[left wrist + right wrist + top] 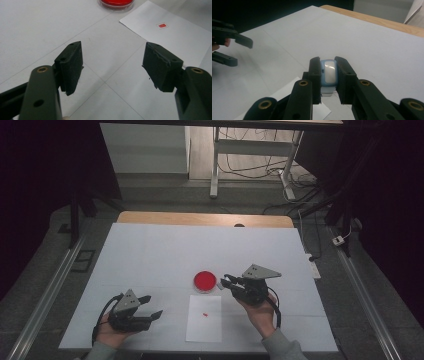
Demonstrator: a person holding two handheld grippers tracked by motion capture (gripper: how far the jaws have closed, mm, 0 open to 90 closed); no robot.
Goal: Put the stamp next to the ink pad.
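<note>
White table [150,255], paper sheet [204,318] with a tiny red mark, red dish [205,280] above it. Right gripper [328,75] clamps a small light-blue device [328,72] beside the dish; left gripper [112,65] spread wide, holding nothing.

The table [150,255] I am working at is wearing a white cover, with a strip of bare wood showing along its far edge. A round red dish [205,281] is sitting near the middle. Just in front of it a white sheet of paper [204,327] is lying flat, carrying a small red mark [205,314].
</note>
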